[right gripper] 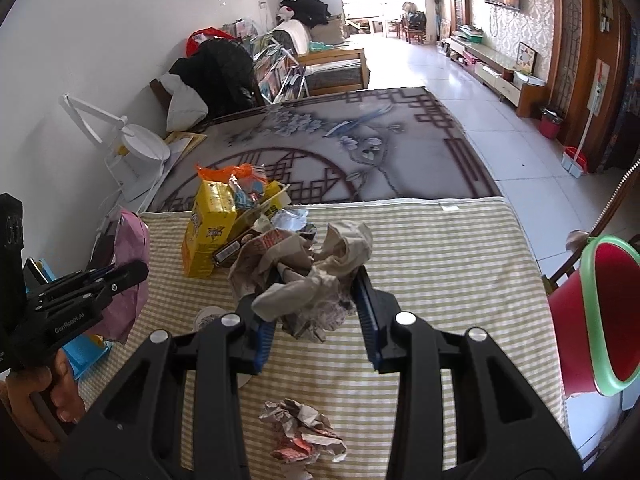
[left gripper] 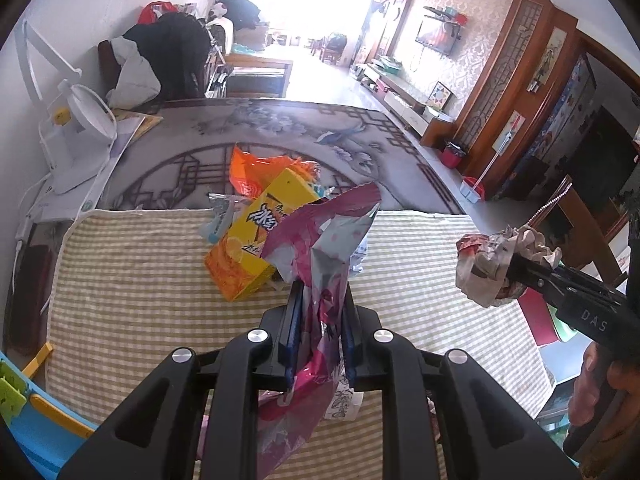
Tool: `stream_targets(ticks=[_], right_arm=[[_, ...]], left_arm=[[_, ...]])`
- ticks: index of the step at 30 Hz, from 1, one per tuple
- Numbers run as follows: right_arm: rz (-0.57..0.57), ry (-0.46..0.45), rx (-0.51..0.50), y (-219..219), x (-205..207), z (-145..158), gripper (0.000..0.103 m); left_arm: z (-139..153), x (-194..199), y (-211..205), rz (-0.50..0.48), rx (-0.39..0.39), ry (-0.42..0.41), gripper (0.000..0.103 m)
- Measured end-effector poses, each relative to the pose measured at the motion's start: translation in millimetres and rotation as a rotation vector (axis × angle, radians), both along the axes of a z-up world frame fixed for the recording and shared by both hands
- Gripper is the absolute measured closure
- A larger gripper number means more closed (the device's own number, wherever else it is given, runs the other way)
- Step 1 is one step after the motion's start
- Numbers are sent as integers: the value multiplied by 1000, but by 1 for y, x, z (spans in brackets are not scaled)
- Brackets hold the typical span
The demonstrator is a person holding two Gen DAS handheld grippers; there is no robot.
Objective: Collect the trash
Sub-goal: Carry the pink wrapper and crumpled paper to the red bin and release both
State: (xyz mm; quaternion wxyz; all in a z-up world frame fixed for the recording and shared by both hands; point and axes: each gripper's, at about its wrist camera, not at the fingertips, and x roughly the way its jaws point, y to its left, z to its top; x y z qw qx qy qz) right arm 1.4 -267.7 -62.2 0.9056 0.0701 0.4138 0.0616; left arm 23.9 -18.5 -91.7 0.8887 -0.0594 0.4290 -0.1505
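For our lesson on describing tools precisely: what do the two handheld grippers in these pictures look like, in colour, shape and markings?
Both are matte black plastic. The left gripper has ribbed, forked arms with round silver bolts, and flat jaws lined with blue pads; its side reads "GenRobot.AI" in the right wrist view. The right gripper is built the same way, with blue-padded jaws and silver bolts; pale letters "DAS" show on its body in the left wrist view. No cables or sleeves are visible.

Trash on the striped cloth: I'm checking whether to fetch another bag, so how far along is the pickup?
Done: nothing clearly; the red bin shows no trash from here. In hand: the left gripper is shut on a pink wrapper, the right gripper on a crumpled paper wad. Left: the yellow box with its wrapper pile, and a paper ball on the cloth.
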Motion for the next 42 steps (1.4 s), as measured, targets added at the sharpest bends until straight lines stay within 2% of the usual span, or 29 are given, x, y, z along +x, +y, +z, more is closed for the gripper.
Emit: stream_targets(ticks=[13, 19, 21, 32, 42], right_arm=[[-80, -7, -10, -41, -21, 8, 67], [-54, -2, 3, -64, -18, 6, 66], [-45, -1, 1, -72, -18, 5, 66], [19, 8, 19, -103, -11, 4, 66], [-25, 2, 35, -156, -22, 5, 66]], left_arm=[[7, 3, -42, -69, -4, -21, 88], [12, 5, -64, -35, -11, -25, 88], [12, 4, -73, -30, 8, -34, 88], [9, 0, -105, 24, -3, 0, 87], [16, -2, -159, -18, 15, -16, 87]])
